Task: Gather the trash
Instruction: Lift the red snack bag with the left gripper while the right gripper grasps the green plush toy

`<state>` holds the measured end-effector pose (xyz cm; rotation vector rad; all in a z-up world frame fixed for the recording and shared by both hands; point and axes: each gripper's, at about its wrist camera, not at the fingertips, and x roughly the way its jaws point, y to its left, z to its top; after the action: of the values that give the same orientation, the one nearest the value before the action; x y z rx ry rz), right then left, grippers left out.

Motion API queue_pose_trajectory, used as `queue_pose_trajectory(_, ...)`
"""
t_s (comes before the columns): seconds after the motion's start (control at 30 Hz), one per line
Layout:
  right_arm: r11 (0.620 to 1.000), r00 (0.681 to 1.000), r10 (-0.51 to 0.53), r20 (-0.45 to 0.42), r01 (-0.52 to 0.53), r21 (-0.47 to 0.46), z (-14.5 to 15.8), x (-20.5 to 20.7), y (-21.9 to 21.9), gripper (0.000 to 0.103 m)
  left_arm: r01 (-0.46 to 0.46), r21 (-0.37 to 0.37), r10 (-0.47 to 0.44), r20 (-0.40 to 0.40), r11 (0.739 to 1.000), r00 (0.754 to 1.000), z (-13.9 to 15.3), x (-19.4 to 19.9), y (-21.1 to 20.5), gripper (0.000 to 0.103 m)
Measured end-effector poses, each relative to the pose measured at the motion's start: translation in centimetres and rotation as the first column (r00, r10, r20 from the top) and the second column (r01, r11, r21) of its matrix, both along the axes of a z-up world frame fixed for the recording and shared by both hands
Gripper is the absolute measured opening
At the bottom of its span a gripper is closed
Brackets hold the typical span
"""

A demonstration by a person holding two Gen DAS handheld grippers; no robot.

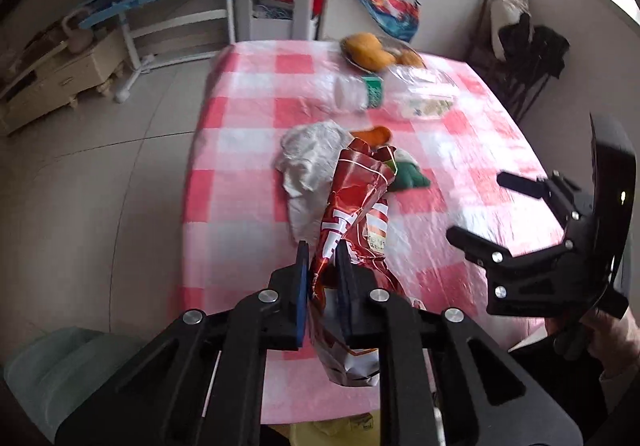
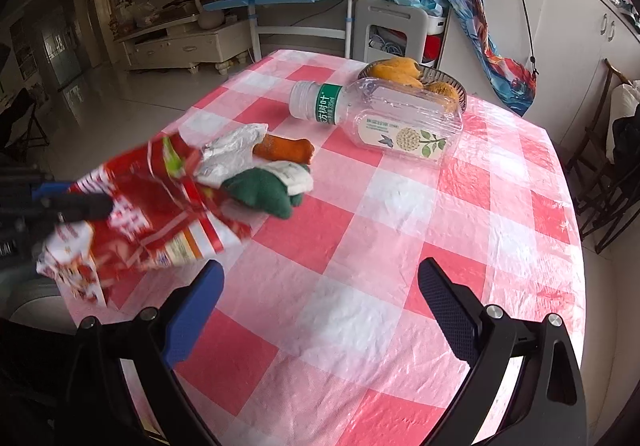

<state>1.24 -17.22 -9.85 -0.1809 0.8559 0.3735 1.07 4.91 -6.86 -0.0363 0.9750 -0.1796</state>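
Observation:
My left gripper [image 1: 323, 278] is shut on a crumpled red snack bag [image 1: 356, 213] and holds it above the near left part of the table. The bag also shows in the right wrist view [image 2: 156, 213], blurred, at the left. My right gripper [image 2: 320, 286] is open and empty over the tablecloth; it also shows in the left wrist view [image 1: 476, 205] at the right. A crumpled white plastic wrapper [image 1: 308, 157], an orange piece [image 2: 286, 149] and a green and white cloth [image 2: 268, 187] lie mid-table. An empty clear bottle [image 2: 384, 113] lies on its side further back.
A red and white checked tablecloth [image 2: 360, 286] covers the table. A bowl of bread [image 2: 416, 75] stands at the far edge. A pale green bin [image 1: 52, 370] shows at lower left beside the table. Chairs [image 2: 608, 181] stand at the right, a desk and stool behind.

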Motion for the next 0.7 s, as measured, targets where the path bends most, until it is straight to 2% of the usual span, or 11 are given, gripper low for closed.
queue_pose_trajectory(0.13, 0.999, 0.999, 0.036, 0.006, -0.036, 0.0, -0.3, 1.0, 1.5, 0.094, -0.083, -0.043, 0.086, 0.06, 0.996, 0.995, 1.3, 0.2, 1.4, 0.013)
queue_pose_trajectory(0.3, 0.998, 0.998, 0.059, 0.033, -0.058, -0.03, -0.6, 2.1, 3.4, 0.094, -0.131, -0.05, 0.135, 0.07, 0.99, 0.988, 1.5, 0.3, 1.9, 0.013)
queue_pose_trajectory(0.43, 0.997, 0.997, 0.062, 0.043, -0.061, -0.042, -1.0, 3.1, 4.1, 0.094, -0.225, -0.132, 0.234, 0.061, 0.965, 0.97, 1.8, 0.5, 4.5, 0.013)
queue_pose_trajectory(0.53, 0.996, 0.997, 0.063, 0.051, -0.06, -0.058, -1.3, 4.0, 4.4, 0.093, -0.247, -0.193, 0.262, 0.056, 0.95, 0.963, 1.9, 0.3, 5.7, 0.013)
queue_pose_trajectory(0.6, 0.996, 0.997, 0.065, 0.029, -0.063, -0.06, -1.7, 4.6, 4.5, 0.086, -0.236, -0.213, 0.251, 0.05, 0.948, 0.967, 1.9, 0.4, 5.8, 0.013)
queue_pose_trajectory(0.67, 0.996, 0.998, 0.067, -0.02, -0.068, -0.051, -2.5, 5.3, 4.4, 0.064, -0.206, -0.234, 0.219, 0.028, 0.95, 0.975, 1.6, 0.6, 5.4, 0.013)
queue_pose_trajectory(0.7, 0.998, 0.998, 0.063, -0.026, -0.064, -0.017, -2.5, 5.5, 4.1, 0.063, -0.199, -0.232, 0.209, 0.02, 0.952, 0.978, 1.4, 0.7, 5.1, 0.013)
